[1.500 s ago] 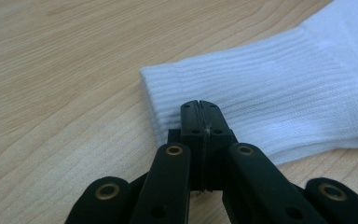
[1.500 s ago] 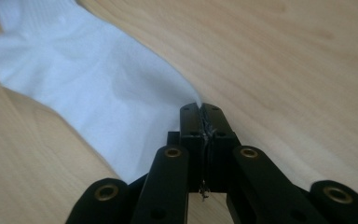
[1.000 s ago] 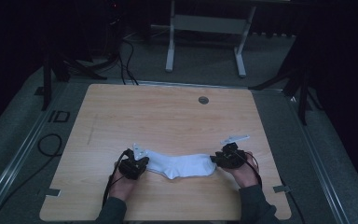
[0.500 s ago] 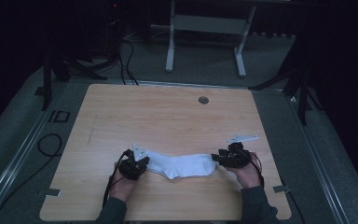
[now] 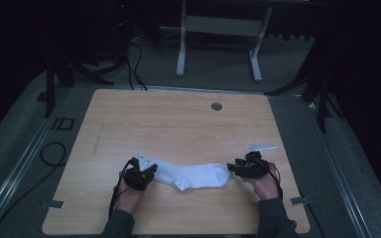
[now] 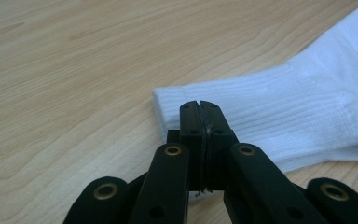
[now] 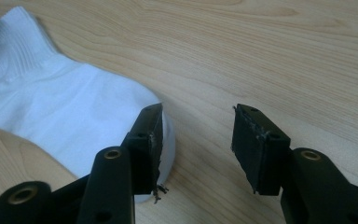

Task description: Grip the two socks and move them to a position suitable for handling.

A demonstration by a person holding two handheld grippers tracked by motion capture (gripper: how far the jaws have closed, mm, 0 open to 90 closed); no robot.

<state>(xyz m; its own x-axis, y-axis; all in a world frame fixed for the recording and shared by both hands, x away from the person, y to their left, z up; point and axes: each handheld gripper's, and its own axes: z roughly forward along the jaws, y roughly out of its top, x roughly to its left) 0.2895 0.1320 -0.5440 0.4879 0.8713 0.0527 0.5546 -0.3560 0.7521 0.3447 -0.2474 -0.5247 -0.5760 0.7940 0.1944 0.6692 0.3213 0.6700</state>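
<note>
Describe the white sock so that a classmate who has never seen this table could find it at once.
Start at the wooden table and look to its near edge, between the person's two hands. The white sock lies flat there, cuff toward the left hand-held gripper, toe by the right hand-held gripper. It is the one soft white thing between two black tools.

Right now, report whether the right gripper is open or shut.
Open. In its own view the right gripper has its jaws well apart with bare table between them; one jaw sits beside the toe of the white sock, gripping nothing.
</note>
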